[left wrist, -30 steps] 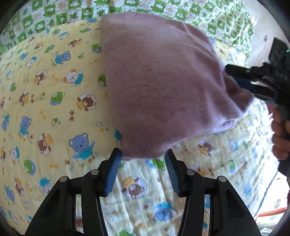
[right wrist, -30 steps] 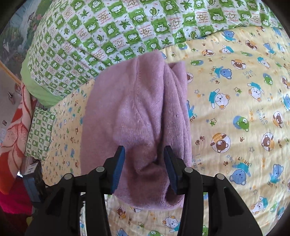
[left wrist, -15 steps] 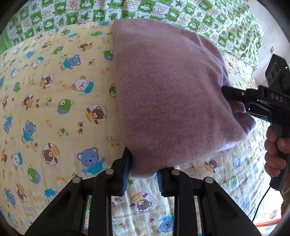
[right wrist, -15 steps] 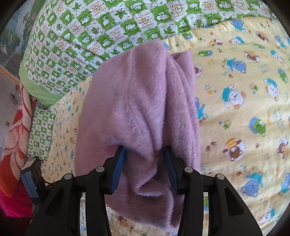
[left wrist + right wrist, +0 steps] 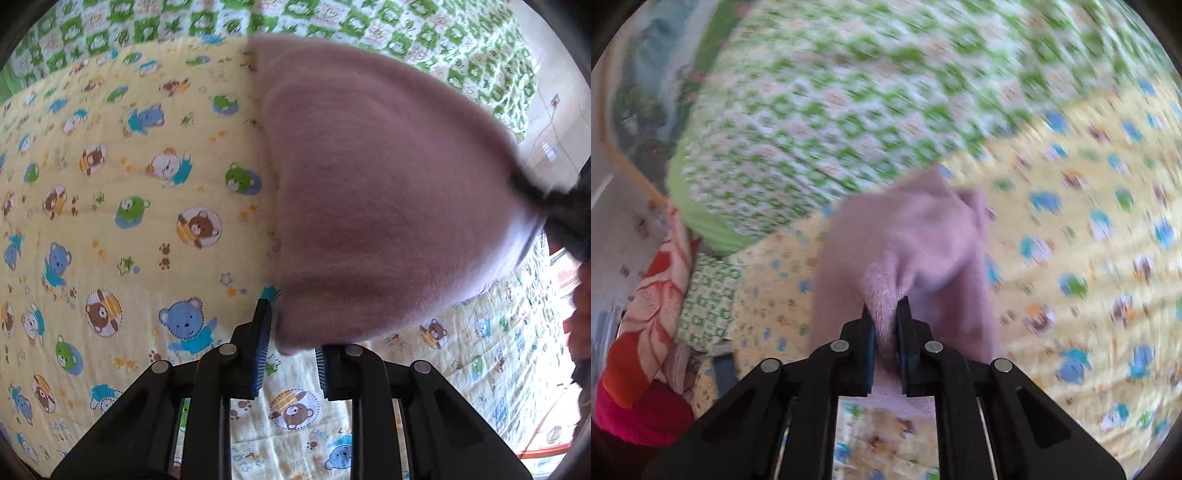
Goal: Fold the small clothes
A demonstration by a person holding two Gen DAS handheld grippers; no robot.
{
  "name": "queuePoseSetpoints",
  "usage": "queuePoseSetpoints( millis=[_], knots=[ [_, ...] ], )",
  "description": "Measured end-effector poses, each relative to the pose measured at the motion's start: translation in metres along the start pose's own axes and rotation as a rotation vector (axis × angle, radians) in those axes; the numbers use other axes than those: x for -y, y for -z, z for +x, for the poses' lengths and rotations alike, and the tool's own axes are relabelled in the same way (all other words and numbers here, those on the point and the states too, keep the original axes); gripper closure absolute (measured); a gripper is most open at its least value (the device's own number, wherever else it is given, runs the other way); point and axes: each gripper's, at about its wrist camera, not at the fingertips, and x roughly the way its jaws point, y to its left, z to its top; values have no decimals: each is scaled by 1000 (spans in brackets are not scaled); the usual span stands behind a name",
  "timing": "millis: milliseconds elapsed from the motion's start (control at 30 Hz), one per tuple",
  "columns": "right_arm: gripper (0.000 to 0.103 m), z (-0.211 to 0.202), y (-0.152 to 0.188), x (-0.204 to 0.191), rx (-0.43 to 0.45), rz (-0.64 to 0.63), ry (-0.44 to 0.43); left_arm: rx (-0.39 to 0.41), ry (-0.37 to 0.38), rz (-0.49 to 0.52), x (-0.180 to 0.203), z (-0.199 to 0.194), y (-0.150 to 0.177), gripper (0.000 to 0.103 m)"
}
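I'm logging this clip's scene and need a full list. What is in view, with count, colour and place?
knit garment: one, mauve, on the yellow sheet, gripped at two edges.
yellow sheet: one, bear print, covering the bed.
green quilt: one, green-and-white check, beyond the sheet.
orange cloth: one, orange and red, beside the bed.
left gripper: black, blue pads, closing, garment corner between them.
right gripper: black, shut on a garment fold.
hand: one, partly seen, right edge, left view.
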Motion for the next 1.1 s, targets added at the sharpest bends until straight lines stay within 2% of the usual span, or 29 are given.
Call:
queuePoseSetpoints(
  millis=[100, 200, 300, 367, 433, 467, 567, 600, 633, 667, 733, 800, 867, 1033, 1100],
  knots=[
    [92, 23, 14, 30, -25, 62, 24, -19, 2, -5, -4, 7, 3, 81],
    [92, 33, 17, 38, -31, 92, 28, -36, -8, 4, -5, 12, 6, 81],
    [91, 40, 25, 31, -41, 60, 63, -51, 8, -1, -7, 13, 8, 80],
    [86, 37, 25, 28, -42, 63, 76, -65, 20, 6, -6, 10, 9, 79],
    [73, 27, 22, 27, -32, 86, 84, -78, 37, 25, -6, 4, 12, 79],
    [70, 20, 19, 24, -11, 87, 105, -82, 54, 38, -5, -2, 14, 79],
    [67, -1, 8, 17, 64, 58, 122, -69, 117, 67, -5, -24, 21, 79],
    [67, -1, 8, 17, 64, 58, 122, -56, 143, 75, -4, -34, 21, 79],
    [67, -13, -5, 3, 116, 20, 93, -32, 171, 81, -3, -45, 18, 77],
    [67, -14, -11, -3, 120, 4, 73, -13, 186, 85, -2, -52, 14, 73],
    [67, -7, -25, -18, 102, -35, 22, 24, 196, 87, 4, -59, 0, 65],
    [67, -2, -30, -24, 95, -53, 1, 46, 198, 82, 11, -55, -19, 64],
    [67, 25, -47, -42, 57, -111, -23, 60, 191, 77, 17, -47, -36, 64],
    [67, 69, -72, -33, -13, -82, -51, 56, 190, 82, 31, -19, -73, 64],
    [67, 89, -80, -20, -58, -72, -7, 29, 182, 86, 34, 0, -82, 65]
  ],
)
